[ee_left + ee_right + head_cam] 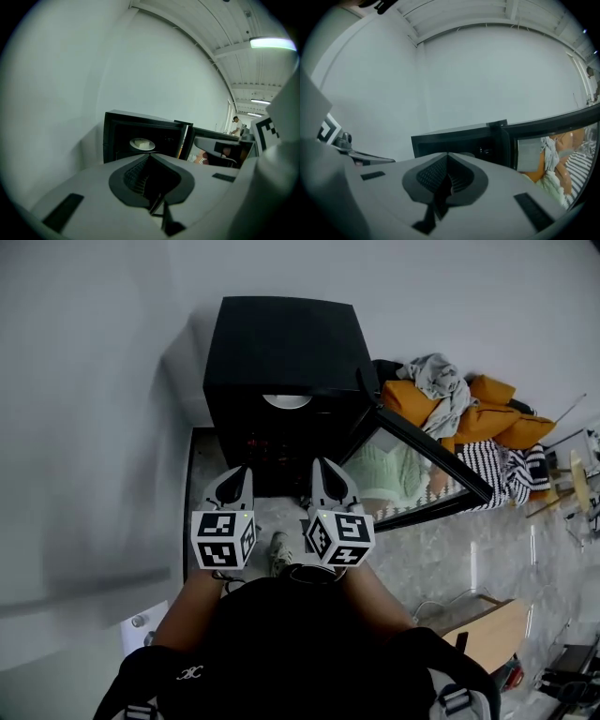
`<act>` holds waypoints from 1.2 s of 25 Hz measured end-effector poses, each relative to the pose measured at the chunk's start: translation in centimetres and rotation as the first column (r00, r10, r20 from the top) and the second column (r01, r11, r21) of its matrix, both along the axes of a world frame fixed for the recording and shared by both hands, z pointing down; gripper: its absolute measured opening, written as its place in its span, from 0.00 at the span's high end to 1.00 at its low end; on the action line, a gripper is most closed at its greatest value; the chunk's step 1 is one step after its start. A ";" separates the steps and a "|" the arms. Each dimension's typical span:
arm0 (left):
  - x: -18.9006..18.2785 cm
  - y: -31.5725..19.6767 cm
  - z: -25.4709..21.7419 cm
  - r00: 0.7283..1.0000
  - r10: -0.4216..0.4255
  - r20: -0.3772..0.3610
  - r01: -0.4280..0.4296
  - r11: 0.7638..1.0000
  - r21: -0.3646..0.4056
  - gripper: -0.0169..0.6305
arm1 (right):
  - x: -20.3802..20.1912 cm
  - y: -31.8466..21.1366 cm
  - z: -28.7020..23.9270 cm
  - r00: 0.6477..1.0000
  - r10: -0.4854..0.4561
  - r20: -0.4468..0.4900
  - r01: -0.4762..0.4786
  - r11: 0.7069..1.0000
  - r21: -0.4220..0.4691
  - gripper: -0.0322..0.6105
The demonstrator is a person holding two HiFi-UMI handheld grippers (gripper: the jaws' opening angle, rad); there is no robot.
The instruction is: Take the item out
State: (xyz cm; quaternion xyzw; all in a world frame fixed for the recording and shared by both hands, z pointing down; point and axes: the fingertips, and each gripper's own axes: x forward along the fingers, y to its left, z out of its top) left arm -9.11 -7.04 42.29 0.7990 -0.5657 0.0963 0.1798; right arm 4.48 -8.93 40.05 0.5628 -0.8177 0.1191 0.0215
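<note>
Facing the open black box-shaped oven (281, 352), the left claw (238, 476) and the right claw (324, 470) are both closed and empty; a white round plate (142, 144) sits inside.

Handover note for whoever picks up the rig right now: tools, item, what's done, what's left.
Left tool: shut, empty, in front of the black cabinet.
Right tool: shut, empty, beside the left one.
Door: open, swung out to the right.
Item: pale block on a white plate inside the cabinet, untouched.
Done: door is open.
Left: open a tool, reach in, probably grip the plate's rim, and bring the item out.
</note>
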 end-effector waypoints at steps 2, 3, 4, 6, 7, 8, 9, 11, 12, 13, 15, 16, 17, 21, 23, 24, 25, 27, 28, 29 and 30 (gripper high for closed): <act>0.3 -1.9 0.3 1.000 -0.004 -0.006 0.004 1.000 -0.017 0.96 | 0.0 -1.7 0.3 1.000 -0.012 -0.013 0.012 1.000 -0.008 0.94; 0.4 -2.8 0.5 1.000 -0.005 -0.007 0.005 1.000 -0.024 0.96 | 0.0 -2.5 0.5 1.000 -0.019 -0.017 0.019 1.000 -0.012 0.94; 0.6 -3.5 0.7 1.000 -0.007 -0.007 0.007 1.000 -0.031 0.96 | 0.0 -3.1 0.7 0.999 -0.028 -0.019 0.028 0.999 -0.017 0.94; 0.8 -4.7 1.1 1.000 -0.018 -0.007 0.018 0.999 -0.045 0.96 | 0.1 -4.2 1.1 0.998 -0.050 -0.024 0.050 0.999 -0.021 0.94; 0.8 -5.2 1.5 1.000 -0.027 -0.007 0.027 0.998 -0.055 0.96 | 0.1 -4.7 1.3 0.998 -0.061 -0.029 0.061 0.998 -0.021 0.94; 0.8 -5.7 1.9 0.999 -0.037 -0.007 0.036 0.997 -0.067 0.96 | 0.1 -5.1 1.5 0.997 -0.072 -0.036 0.071 0.997 -0.021 0.94; 0.8 -6.2 2.3 0.999 -0.045 -0.005 0.045 0.996 -0.079 0.96 | 0.1 -5.6 1.7 0.996 -0.083 -0.044 0.082 0.996 -0.023 0.94; 1.0 -7.1 3.1 0.998 -0.055 0.015 0.056 0.994 -0.094 0.96 | 0.1 -6.6 2.2 0.993 -0.108 -0.055 0.107 0.994 -0.030 0.94; 1.1 -7.6 3.4 0.998 -0.056 0.035 0.059 0.994 -0.094 0.96 | 0.0 -7.1 2.4 0.991 -0.122 -0.061 0.120 0.992 -0.036 0.94; 1.3 -8.2 3.7 0.997 -0.058 0.056 0.063 0.994 -0.093 0.96 | 0.0 -7.6 2.6 0.988 -0.136 -0.069 0.133 0.990 -0.041 0.94; 1.5 -9.2 4.4 0.994 -0.065 0.088 0.074 0.992 -0.099 0.96 | -0.1 -8.5 3.1 0.983 -0.162 -0.091 0.158 0.986 -0.050 0.94; 1.6 -9.6 4.8 0.993 -0.070 0.098 0.080 0.991 -0.107 0.96 | -0.1 -8.8 3.3 0.979 -0.174 -0.102 0.169 0.984 -0.052 0.94; 1.7 -9.9 5.1 0.992 -0.074 0.104 0.086 0.989 -0.117 0.96 | -0.2 -9.0 3.4 0.976 -0.185 -0.112 0.179 0.982 -0.054 0.94; 2.2 -10.9 5.8 0.992 -0.087 0.095 0.100 0.985 -0.142 0.96 | -0.2 -9.5 4.1 0.965 -0.218 -0.147 0.208 0.975 -0.080 0.94; 2.3 -11.3 5.9 0.993 -0.098 0.071 0.108 0.984 -0.139 0.96 | -0.1 -9.8 4.3 0.963 -0.223 -0.151 0.211 0.973 -0.090 0.94; 2.3 -11.6 5.9 0.993 -0.108 0.038 0.113 0.984 -0.140 0.96 | -0.1 -9.8 4.4 0.963 -0.224 -0.152 0.212 0.973 -0.092 0.94; 2.3 -11.8 6.0 0.992 -0.122 -0.013 0.119 0.982 -0.147 0.96 | -0.1 -9.8 4.5 0.962 -0.225 -0.154 0.213 0.973 -0.093 0.94; 2.4 -12.1 6.2 0.978 -0.153 -0.141 0.127 0.976 -0.177 0.96 | 0.0 -9.8 4.6 0.961 -0.226 -0.161 0.213 0.973 -0.092 0.94; 2.4 -12.3 6.4 0.965 -0.168 -0.203 0.129 0.973 -0.194 0.96 | 0.1 -9.7 4.7 0.960 -0.224 -0.165 0.211 0.973 -0.094 0.94; 2.4 -12.4 6.6 0.948 -0.186 -0.259 0.133 0.969 -0.210 0.96 | 0.2 -9.6 4.8 0.961 -0.222 -0.167 0.208 0.973 -0.096 0.94; 2.2 -12.6 6.9 0.928 -0.208 -0.309 0.141 0.964 -0.226 0.96 | 0.3 -9.4 4.8 0.961 -0.221 -0.169 0.206 0.973 -0.099 0.94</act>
